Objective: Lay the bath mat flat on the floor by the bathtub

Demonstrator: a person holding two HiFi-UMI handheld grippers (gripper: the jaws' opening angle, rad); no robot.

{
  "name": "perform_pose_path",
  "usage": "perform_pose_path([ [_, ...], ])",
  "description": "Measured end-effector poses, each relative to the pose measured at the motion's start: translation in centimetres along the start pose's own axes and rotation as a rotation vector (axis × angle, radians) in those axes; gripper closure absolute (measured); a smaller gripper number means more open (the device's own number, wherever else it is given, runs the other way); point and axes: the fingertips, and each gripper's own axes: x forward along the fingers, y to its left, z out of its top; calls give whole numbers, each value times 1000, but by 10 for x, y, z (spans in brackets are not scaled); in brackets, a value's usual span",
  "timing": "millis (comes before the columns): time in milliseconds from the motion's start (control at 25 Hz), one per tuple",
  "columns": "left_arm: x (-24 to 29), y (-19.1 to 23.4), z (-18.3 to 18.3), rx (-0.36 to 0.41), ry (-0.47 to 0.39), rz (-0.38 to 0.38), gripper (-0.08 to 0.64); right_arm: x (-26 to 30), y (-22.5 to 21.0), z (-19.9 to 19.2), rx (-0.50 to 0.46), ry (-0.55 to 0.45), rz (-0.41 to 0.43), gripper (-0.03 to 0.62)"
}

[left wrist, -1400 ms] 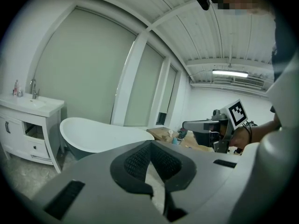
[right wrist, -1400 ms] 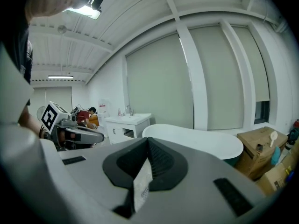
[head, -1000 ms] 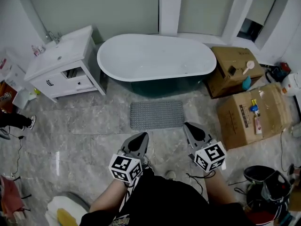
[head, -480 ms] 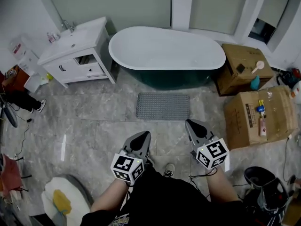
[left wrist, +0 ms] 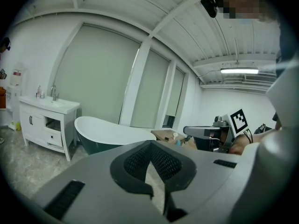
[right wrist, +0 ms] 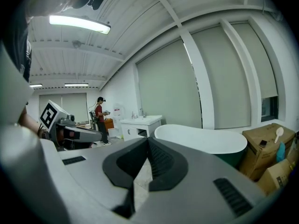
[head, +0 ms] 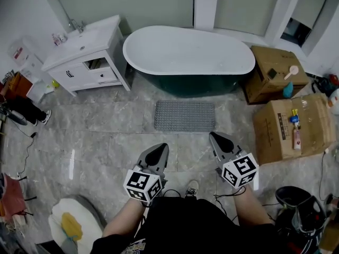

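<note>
The grey bath mat [head: 184,116] lies flat on the marble floor, just in front of the white bathtub [head: 188,51]. Both grippers hover close to my body, well short of the mat and apart from it. My left gripper [head: 158,153] is shut with nothing between its jaws, and so is my right gripper [head: 217,140]. In the left gripper view the shut left gripper [left wrist: 151,143] points toward the bathtub [left wrist: 110,132]. The right gripper view shows the shut right gripper [right wrist: 147,140] with the bathtub [right wrist: 202,139] beyond. The mat is hidden in both gripper views.
A white vanity with a sink [head: 85,52] stands left of the tub. Two cardboard boxes [head: 274,76] [head: 290,127] sit at the right. A black bin [head: 299,208] is at bottom right. Another person [right wrist: 99,120] stands far off by the left wall.
The tub and vanity look a little farther off in the gripper views. Both grippers stay shut and empty, and the mat has not moved on the floor.
</note>
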Motion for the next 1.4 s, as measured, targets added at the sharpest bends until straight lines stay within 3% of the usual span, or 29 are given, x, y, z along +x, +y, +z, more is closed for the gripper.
perform_pose_path([
  [240,-15,25,11,15,-4,-46,543,17,24,5,38,-17,-60,575],
  [760,-48,60,23,22,-28,-150,543,26,84,15,6,-34,-157,575],
  [1400,-68,83,19,24,-10,-175,543,38,113,8,17,-33,-184,575],
])
